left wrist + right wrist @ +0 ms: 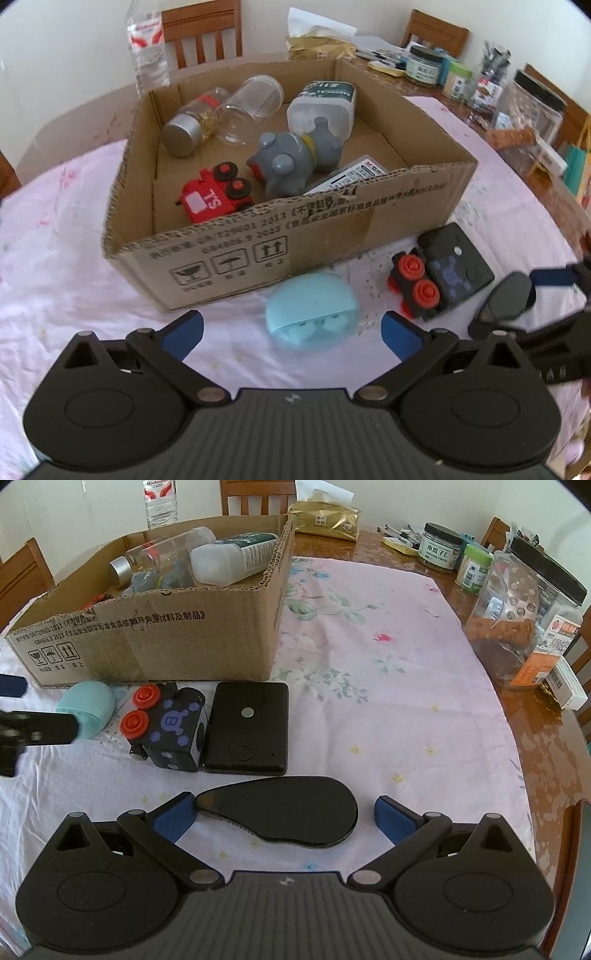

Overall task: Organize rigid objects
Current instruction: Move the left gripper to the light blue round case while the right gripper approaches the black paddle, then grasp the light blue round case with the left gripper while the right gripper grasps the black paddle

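1. Left gripper (291, 328): a matte black body, its top plate ribbed with fine lengthwise grooves, with a tiny pale mark at the middle of the front edge.
2. Two big rounded black housings flank that plate, each showing a shallow oval recess.
3. Black linkage arms run forward, pinned with round silver rivets; a triangular cut-out sits beside each outer pivot.
4. Its fingertips (183, 334) wear blue pads.
5. Right gripper (284, 814): the same build, with black ribbed plate, silver rivets and triangular cut-outs.
6. Blue pads (392, 818) cap its fingers too.
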Motion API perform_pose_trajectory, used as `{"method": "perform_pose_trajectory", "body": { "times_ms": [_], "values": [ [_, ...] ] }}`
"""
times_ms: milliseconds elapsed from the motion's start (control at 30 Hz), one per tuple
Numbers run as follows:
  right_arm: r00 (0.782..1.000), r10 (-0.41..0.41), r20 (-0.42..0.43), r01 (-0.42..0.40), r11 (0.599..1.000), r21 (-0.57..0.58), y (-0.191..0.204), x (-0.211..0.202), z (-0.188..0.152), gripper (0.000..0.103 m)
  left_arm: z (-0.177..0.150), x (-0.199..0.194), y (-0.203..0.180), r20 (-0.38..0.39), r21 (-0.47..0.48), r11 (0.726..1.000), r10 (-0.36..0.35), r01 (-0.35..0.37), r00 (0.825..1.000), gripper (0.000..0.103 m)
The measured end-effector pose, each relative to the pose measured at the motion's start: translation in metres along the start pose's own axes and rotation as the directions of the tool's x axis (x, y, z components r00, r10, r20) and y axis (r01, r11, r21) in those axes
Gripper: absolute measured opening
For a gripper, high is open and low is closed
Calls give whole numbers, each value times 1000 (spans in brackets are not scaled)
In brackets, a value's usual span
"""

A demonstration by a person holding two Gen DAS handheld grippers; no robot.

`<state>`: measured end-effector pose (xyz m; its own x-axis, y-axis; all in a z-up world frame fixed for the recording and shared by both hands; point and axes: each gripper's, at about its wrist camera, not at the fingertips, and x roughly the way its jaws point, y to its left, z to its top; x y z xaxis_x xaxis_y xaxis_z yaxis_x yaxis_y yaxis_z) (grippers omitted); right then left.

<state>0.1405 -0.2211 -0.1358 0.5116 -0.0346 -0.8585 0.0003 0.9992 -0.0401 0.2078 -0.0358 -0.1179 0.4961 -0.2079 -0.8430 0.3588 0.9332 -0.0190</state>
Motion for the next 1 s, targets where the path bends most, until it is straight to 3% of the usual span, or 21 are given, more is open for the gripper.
{"method": "perform_pose_trajectory", "body": {
  "times_ms": [267, 767, 1000],
  "values": [
    [1000, 9, 3, -9, 1000, -15, -1, 0, -1, 103, -3, 21, 4, -26, -101, 993, 54, -56, 998, 102],
    [999, 46, 8, -45, 996, -74, -3, 0, 0, 103, -34, -1, 35, -97, -184, 964, 175, -191, 980, 102],
    [998, 57, 15, -55, 994, -92, -4, 1, 0, 103, -19, 2, 22, -39, -217, 966, 133, -138, 990, 102]
  ]
}}
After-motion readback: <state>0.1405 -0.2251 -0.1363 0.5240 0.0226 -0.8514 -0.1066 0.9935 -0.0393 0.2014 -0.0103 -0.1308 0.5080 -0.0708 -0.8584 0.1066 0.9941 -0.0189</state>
